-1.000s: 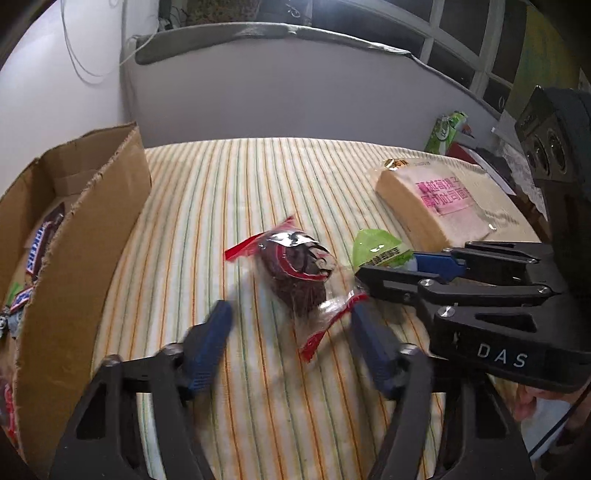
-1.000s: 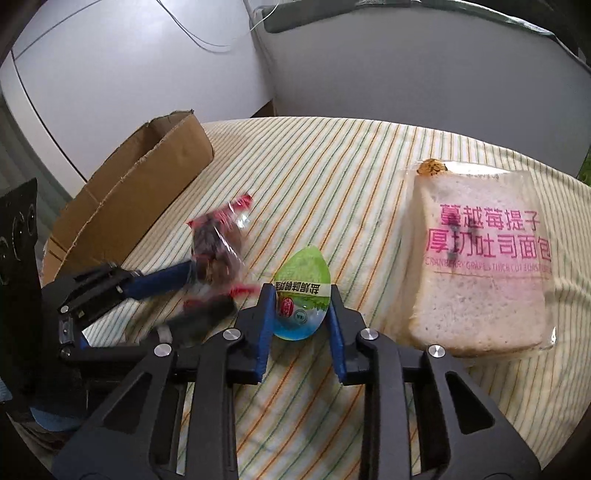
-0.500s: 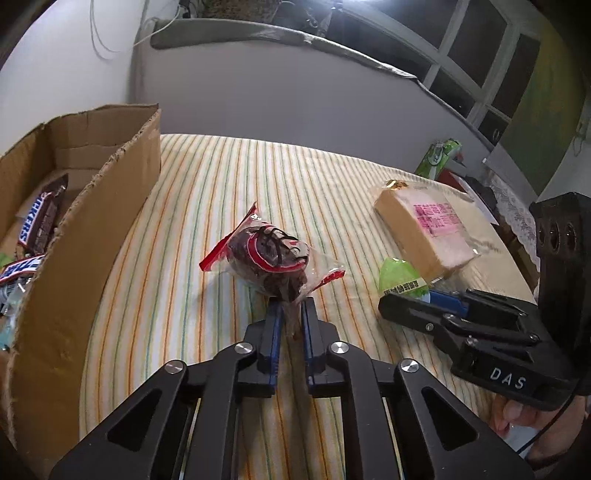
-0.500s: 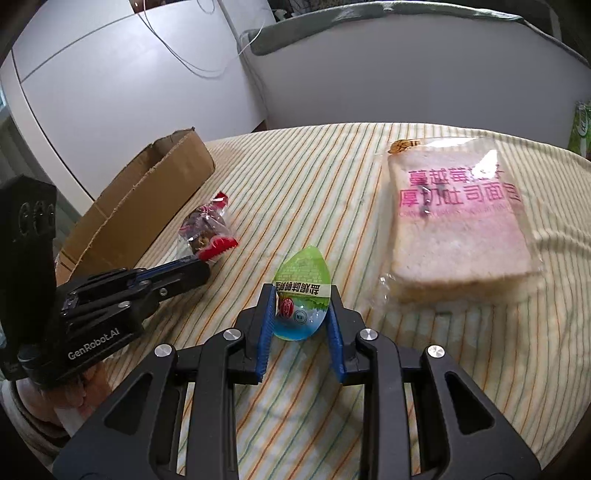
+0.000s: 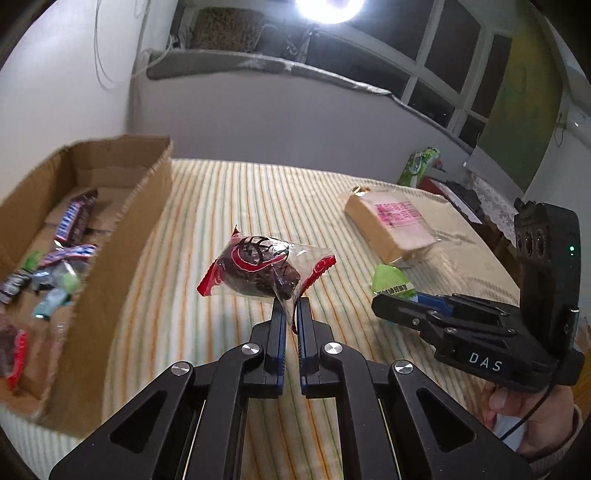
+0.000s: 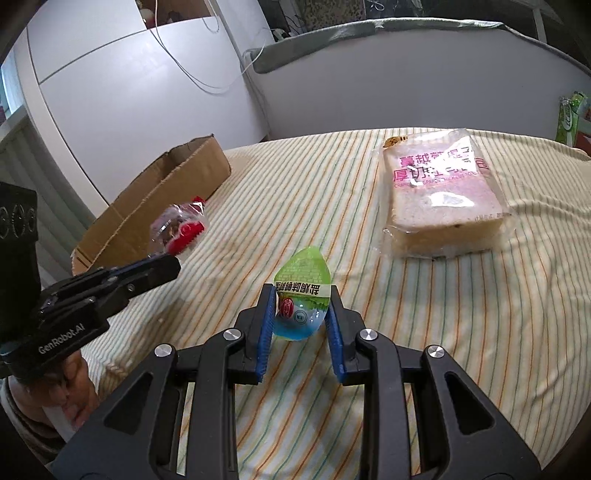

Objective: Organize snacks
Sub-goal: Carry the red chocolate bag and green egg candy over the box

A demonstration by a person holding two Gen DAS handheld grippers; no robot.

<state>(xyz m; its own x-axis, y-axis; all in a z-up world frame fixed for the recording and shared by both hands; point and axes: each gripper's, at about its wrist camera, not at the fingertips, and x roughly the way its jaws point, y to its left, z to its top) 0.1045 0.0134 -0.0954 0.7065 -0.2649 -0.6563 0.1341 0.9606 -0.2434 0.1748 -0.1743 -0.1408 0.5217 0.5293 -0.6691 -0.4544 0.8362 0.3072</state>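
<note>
Striped cloth (image 5: 229, 192) under both tongs: left tongs (image 5: 291, 306) pinch red-wrapped snack (image 5: 258, 271), right tongs (image 6: 301, 314) green packet (image 6: 302, 291)

- A striped cloth (image 5: 229, 206) in cream, orange and green covers the surface.
- White walls (image 6: 122, 85) curve behind its far edge, with thin cables (image 6: 192, 74) hanging down.
- A bright ceiling lamp (image 5: 328, 9) glares above dark window panes (image 5: 454, 48).

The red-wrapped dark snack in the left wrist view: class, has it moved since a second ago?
Yes. The red-wrapped snack, pinched by the left gripper, has lifted off the striped cloth and now hangs closer to the cardboard box.
</note>
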